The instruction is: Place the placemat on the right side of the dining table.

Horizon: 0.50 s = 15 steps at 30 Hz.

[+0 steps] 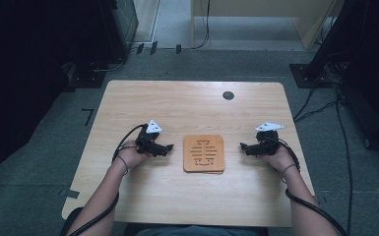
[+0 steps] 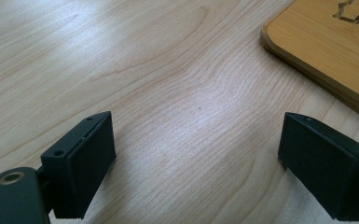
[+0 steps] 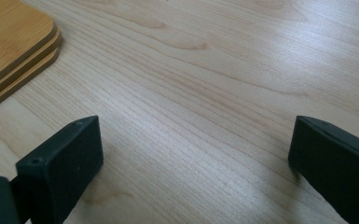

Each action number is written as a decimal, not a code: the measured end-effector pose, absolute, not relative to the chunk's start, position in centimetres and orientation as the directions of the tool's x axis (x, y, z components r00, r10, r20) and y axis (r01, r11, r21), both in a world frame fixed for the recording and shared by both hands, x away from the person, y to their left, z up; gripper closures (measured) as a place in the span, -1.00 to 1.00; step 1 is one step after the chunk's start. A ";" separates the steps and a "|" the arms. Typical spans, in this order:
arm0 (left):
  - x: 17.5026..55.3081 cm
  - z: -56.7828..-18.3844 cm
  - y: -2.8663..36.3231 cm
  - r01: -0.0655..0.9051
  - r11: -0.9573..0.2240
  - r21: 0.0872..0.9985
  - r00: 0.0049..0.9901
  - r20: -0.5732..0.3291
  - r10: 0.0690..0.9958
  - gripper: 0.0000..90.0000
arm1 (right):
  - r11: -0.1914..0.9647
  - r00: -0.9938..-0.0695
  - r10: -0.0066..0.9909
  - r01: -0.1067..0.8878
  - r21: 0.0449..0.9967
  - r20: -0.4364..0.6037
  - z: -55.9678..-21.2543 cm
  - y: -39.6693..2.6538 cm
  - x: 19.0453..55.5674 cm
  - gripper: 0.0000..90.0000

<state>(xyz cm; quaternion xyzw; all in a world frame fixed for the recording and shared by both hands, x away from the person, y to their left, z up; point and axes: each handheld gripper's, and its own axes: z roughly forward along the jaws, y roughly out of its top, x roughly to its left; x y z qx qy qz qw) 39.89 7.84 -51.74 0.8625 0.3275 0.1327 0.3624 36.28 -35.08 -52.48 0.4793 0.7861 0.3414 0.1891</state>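
Wooden coasters (image 1: 204, 153) lie stacked mid-surface (image 1: 177, 103), nearer its front edge, between the left gripper (image 1: 166, 147) and right gripper (image 1: 244, 147), both fingers spread wide, holding nothing.

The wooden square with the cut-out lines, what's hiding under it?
The top wooden square lies on more squares: the right gripper view shows three stacked edges. They rest on the table. The lower squares' faces stay covered.

A black two-jaw left gripper (image 1: 169, 147) and a matching black right gripper (image 1: 243, 146) are seen, each topped by a pale grey three-cornered plate and trailed by a thick black cable. Flat rectangular pads (image 2: 92, 156) with small screw holes along the edges are shown. Thin dark bands are worn on both wrists.
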 end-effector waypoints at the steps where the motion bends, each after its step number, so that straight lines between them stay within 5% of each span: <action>1: 39.9 -51.8 7.9 0.466 -0.520 0.716 0.751 -0.009 0.660 -0.77 | 0.301 -0.460 0.887 0.630 0.715 0.032 -52.5 -35.0 36.3 -0.96; 15: 40.0 -51.7 7.5 0.480 -0.512 0.712 0.734 -0.008 0.679 -0.77 | 0.299 -0.439 0.898 0.663 0.686 0.033 -52.1 -34.5 36.5 -0.95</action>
